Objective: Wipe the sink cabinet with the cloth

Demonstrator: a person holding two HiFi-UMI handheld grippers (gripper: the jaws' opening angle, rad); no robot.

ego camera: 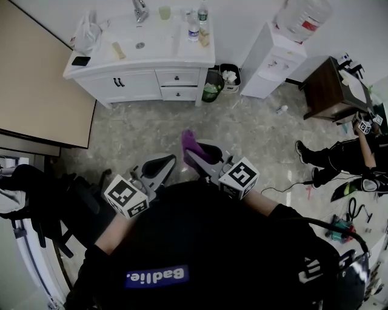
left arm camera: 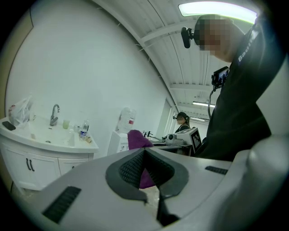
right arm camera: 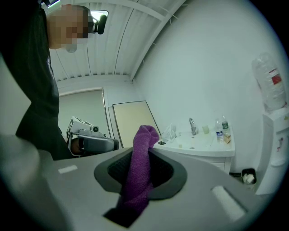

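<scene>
The right gripper (right arm camera: pixel 142 152) has its jaws pressed together on the purple cloth (right arm camera: pixel 140 169), which stands up above them and hangs down below. The left gripper (left arm camera: pixel 144 151) has its jaws closed tip to tip, with nothing between them. Both hover over the grey mottled floor (ego camera: pixel 151 130), well short of the white sink cabinet (ego camera: pixel 145 83). Right of the sink cabinet stand a bin (ego camera: pixel 230 77) and a water dispenser (ego camera: pixel 271 62). Left of it is a beige panel (ego camera: pixel 36 85), and behind it a white wall (ego camera: pixel 242 18).

At 12, vs. far wall: sink cabinet (ego camera: pixel 139 75), bottles (ego camera: pixel 194 30) on top, R end. Just R of it: bins (ego camera: pixel 213 91); water dispenser (ego camera: pixel 270 60) at 1. Nearest: cloth (ego camera: pixel 193 144) in R gripper (ego camera: pixel 195 156), L gripper (ego camera: pixel 162 163) beside at 9.
</scene>
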